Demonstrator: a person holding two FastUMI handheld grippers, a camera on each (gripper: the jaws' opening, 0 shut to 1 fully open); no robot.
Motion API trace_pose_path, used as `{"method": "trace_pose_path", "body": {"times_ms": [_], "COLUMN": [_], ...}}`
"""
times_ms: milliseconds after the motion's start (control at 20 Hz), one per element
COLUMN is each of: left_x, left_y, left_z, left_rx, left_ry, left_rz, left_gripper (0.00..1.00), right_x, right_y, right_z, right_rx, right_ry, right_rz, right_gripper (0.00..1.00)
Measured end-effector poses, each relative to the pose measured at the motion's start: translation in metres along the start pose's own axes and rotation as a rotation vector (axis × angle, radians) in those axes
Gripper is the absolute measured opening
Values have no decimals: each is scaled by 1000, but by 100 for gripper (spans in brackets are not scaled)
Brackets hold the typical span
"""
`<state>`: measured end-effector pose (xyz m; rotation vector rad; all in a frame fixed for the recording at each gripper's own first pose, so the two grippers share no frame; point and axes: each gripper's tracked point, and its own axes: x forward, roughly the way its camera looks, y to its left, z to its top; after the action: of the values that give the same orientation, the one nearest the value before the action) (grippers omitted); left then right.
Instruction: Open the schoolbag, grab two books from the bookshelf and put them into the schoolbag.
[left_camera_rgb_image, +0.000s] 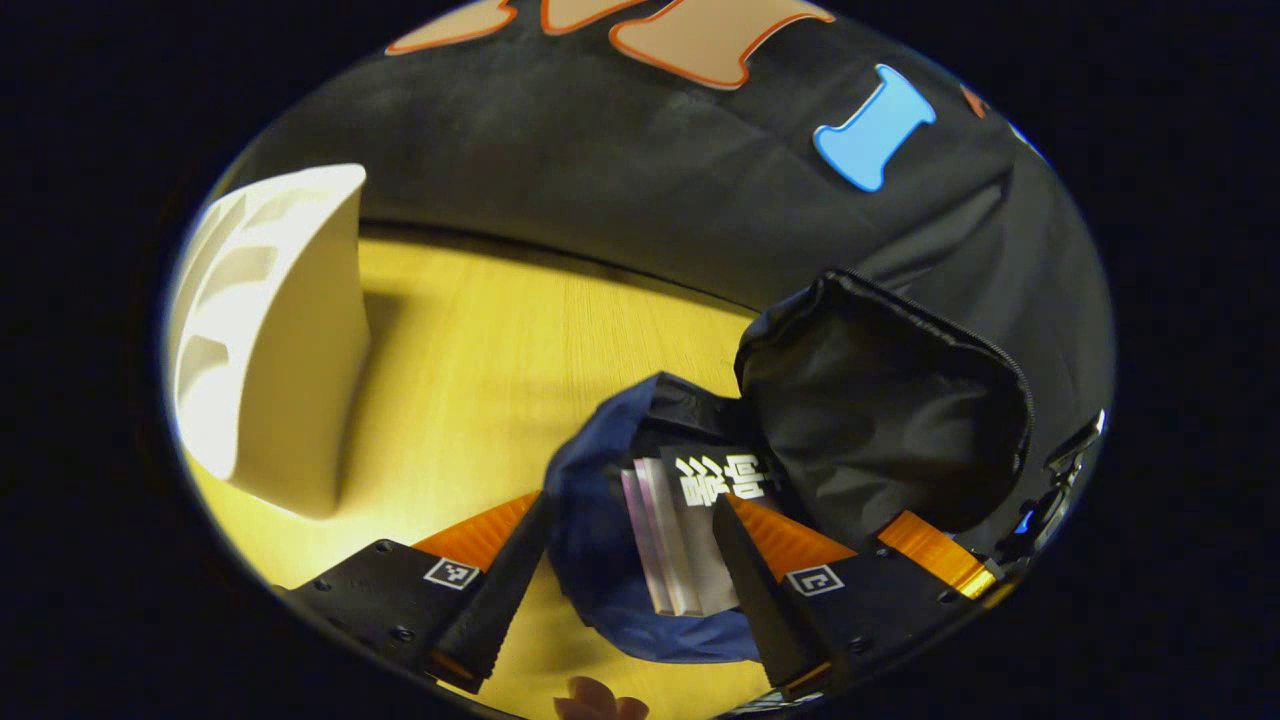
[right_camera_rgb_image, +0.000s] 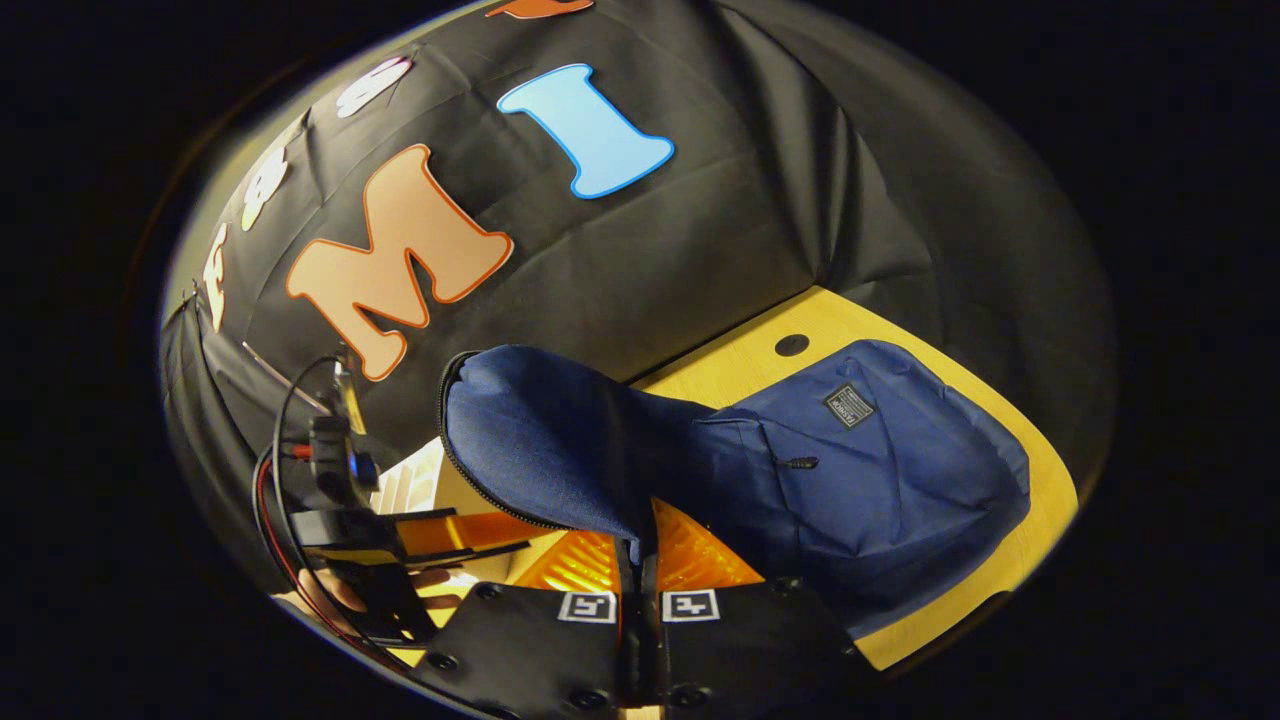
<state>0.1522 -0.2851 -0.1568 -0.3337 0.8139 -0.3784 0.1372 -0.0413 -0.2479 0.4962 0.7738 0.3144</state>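
Note:
The blue schoolbag (right_camera_rgb_image: 870, 480) lies on the yellow table (right_camera_rgb_image: 1040, 500). Its top flap (right_camera_rgb_image: 540, 440) is lifted upright, and my right gripper (right_camera_rgb_image: 640, 560) is shut on the flap's edge. In the left gripper view the bag's mouth (left_camera_rgb_image: 600, 540) gapes, with the flap's black lining (left_camera_rgb_image: 880, 420) standing behind it. Books (left_camera_rgb_image: 690, 540) stand inside the mouth, pale page edges facing me. My left gripper (left_camera_rgb_image: 632, 510) is open just above the mouth. Its right finger is beside the books; its left finger stands apart from them. The white bookshelf (left_camera_rgb_image: 270, 340) stands at the left.
The left gripper's body (right_camera_rgb_image: 345, 525) with red and black cables hangs left of the flap. A person's fingertips (left_camera_rgb_image: 600, 708) peek in at the bottom. A round hole (right_camera_rgb_image: 791, 345) sits in the table behind the bag. Black cloth walls close the back.

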Motion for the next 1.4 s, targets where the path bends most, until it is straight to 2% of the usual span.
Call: {"method": "trace_pose_path", "body": {"times_ms": [400,600,750,800,850,1000,1050,1200,1250,1300,1350,1400], "left_x": [-76,-112,-140,-149,-157,-176,-183,-197,-202,-205,-211,-217], "left_y": [15,27,34,36,36,44,48,59,62,66,69,71], "left_z": [68,80,92,94,95,95,95,89,87,85,82,82], "left_rx": [264,305,330,338,341,365,371,360,354,349,346,346], "left_ry": [-296,-368,-427,-441,-459,-486,-497,-508,-511,-512,-511,-521], "left_rz": [105,148,179,188,192,225,240,258,265,270,275,281], "left_gripper": [94,94,94,90,94,94,93,94,94,94,94,94], "right_x": [8,7,7,6,7,3,0,-8,-10,-14,-19,-23], "right_y": [7,12,18,22,23,24,29,39,43,50,56,61], "right_z": [-20,-23,-27,-32,-39,-45,-48,-60,-62,-64,-63,-64], "right_rx": [-129,-198,-199,-194,-200,-249,-261,-325,-342,-352,-365,-384], "right_ry": [34,47,59,71,88,91,92,106,105,102,95,89], "right_rz": [-46,-65,-51,-36,-38,-57,-51,-48,-41,-36,-30,-28], "right_gripper": [3,5,14,18,30,63,66,99,99,94,97,96]}}
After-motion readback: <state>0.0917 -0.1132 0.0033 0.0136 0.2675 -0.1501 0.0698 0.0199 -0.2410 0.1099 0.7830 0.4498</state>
